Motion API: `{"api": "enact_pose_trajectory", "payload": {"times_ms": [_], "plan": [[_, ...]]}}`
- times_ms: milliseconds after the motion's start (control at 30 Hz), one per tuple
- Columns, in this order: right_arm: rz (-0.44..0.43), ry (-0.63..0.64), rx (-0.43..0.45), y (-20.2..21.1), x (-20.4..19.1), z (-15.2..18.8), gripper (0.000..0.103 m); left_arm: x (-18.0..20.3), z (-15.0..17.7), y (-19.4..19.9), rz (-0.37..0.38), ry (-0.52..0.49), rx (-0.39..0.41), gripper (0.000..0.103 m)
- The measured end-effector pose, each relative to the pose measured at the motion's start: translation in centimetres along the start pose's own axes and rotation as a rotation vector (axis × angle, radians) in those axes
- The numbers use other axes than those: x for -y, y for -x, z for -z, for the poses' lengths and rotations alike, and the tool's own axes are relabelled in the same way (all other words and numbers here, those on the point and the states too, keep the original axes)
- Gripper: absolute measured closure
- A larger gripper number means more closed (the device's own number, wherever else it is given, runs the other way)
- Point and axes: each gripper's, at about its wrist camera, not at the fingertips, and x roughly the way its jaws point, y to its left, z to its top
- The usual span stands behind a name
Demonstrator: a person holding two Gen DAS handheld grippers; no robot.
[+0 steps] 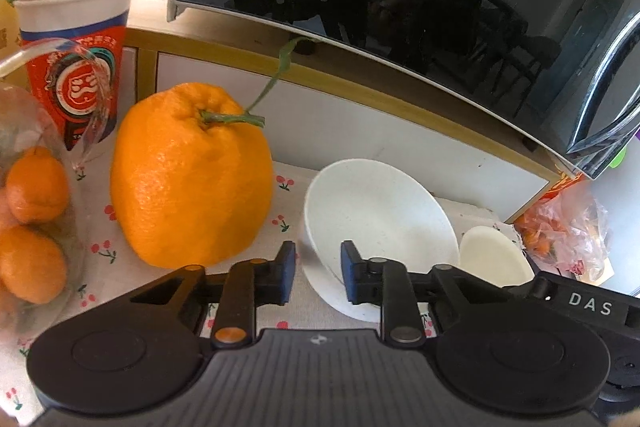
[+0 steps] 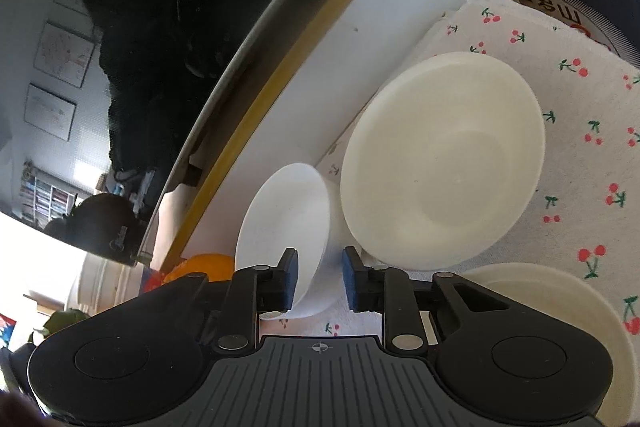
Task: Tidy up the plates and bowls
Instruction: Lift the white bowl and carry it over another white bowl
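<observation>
The left hand-held gripper has its jaws nearly together astride the tilted white bowl's near rim, large orange just left of it, while the right hand-held gripper likewise straddles that bowl's wall, cream plate leaning just right on the cherry-print worktop.

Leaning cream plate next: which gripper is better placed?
Right, probably. The leaning cream plate sits just beyond the right gripper, beside the white bowl whose wall is between its jaws. From the left gripper the plate is off to the side, partly hidden.
</observation>
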Motion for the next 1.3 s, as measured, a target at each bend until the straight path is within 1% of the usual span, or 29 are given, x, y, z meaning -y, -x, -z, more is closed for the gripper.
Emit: {"api": "enact_pose_trajectory", "payload": {"times_ms": [67, 200, 367, 567, 767, 933, 1067, 1300], "plan": [[0.001, 0.006, 0.007, -0.2, 0.1, 0.0, 0.086, 0.2, 0.0, 0.2, -0.010, -0.010, 0.010, 0.084], [0.002, 0.009, 0.005, -0.1, 0.1, 0.0, 0.088, 0.0, -0.1, 0.6, -0.019, -0.005, 0.006, 0.089], [-0.010, 0.022, 0.014, 0.8, -0.8, 0.2, 0.089, -0.1, -0.5, 1.5, -0.018, 0.018, 0.009, 0.090], [-0.023, 0.051, 0.012, 2.8, -2.5, 1.0, 0.089, -0.4, -0.7, 4.9, -0.021, 0.004, 0.031, 0.091], [-0.044, 0.087, 0.017, 5.8, -4.7, 1.9, 0.089, -1.2, -0.6, 8.9, -0.003, 0.017, 0.046, 0.091], [-0.048, 0.127, 0.023, 8.5, -6.2, 3.1, 0.089, -1.6, 0.4, 11.7, 0.012, 0.028, 0.053, 0.091], [-0.044, 0.150, 0.023, 10.7, -6.8, 4.5, 0.089, -1.3, 1.4, 13.2, 0.026, 0.036, 0.050, 0.091], [-0.023, 0.166, 0.022, 14.3, -5.9, 6.2, 0.089, -0.6, 3.7, 15.2, 0.064, 0.028, 0.026, 0.091]]}}
